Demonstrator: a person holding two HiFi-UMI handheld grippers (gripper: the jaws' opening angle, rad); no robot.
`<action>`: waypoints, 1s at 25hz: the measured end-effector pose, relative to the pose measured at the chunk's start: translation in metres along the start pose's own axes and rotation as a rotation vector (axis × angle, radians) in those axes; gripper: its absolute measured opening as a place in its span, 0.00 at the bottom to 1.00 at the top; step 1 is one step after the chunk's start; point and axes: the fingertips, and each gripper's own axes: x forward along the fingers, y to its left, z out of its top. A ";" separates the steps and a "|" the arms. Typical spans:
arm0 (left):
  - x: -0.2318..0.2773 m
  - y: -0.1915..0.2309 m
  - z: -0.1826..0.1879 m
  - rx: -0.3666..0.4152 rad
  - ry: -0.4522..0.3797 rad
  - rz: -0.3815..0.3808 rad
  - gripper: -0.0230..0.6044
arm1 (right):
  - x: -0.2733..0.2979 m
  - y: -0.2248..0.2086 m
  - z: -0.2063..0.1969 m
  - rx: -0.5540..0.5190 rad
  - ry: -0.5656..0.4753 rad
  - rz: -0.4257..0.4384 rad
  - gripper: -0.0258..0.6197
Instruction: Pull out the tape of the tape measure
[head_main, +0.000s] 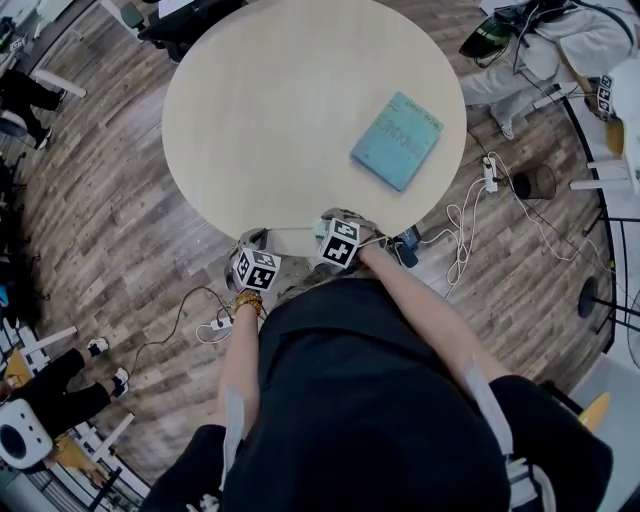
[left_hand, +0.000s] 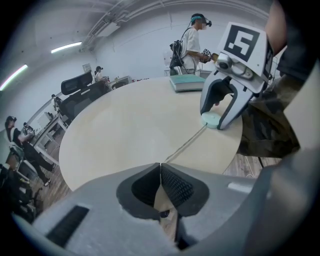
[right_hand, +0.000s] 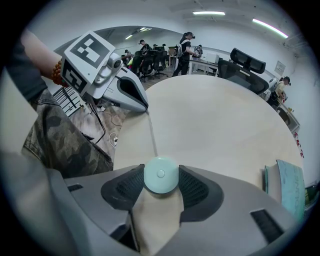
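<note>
At the near edge of a round pale table (head_main: 300, 100), I have the right gripper (right_hand: 160, 176) clasped around the small round mint-green tape measure (left_hand: 210, 120), with one ribbed pad pressing each side of the case. The case sits low over the tabletop and appears to rest on it, though the jaws hide its underside. From the case a thin pale tape (left_hand: 186, 144) runs in a straight line across the table's edge to my left gripper (left_hand: 160, 169). That gripper's two pads are pressed together on the tape, and the strip vanishes where they meet, so the tip itself cannot be seen. In the head view the two grippers sit close side by side just in front of my body, marker cubes facing up, both tilted steeply down toward the rim. A teal book (head_main: 397, 140) lies flat on the far right part of the table, well apart from the tape measure. White cables (head_main: 462, 225) trail over the wood-plank floor (head_main: 100, 200) to the right of the table. Several people (left_hand: 192, 42) stand or sit near black office chairs (right_hand: 245, 62) around the room's edges.
</note>
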 end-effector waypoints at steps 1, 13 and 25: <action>-0.001 0.002 -0.001 -0.005 0.001 0.007 0.07 | 0.000 0.000 0.000 0.000 0.000 0.000 0.37; -0.004 0.018 -0.013 -0.060 0.027 0.059 0.07 | 0.001 -0.002 0.002 -0.002 -0.003 -0.003 0.37; -0.012 0.038 -0.019 -0.098 0.028 0.153 0.07 | 0.001 -0.002 0.002 0.002 -0.006 -0.001 0.37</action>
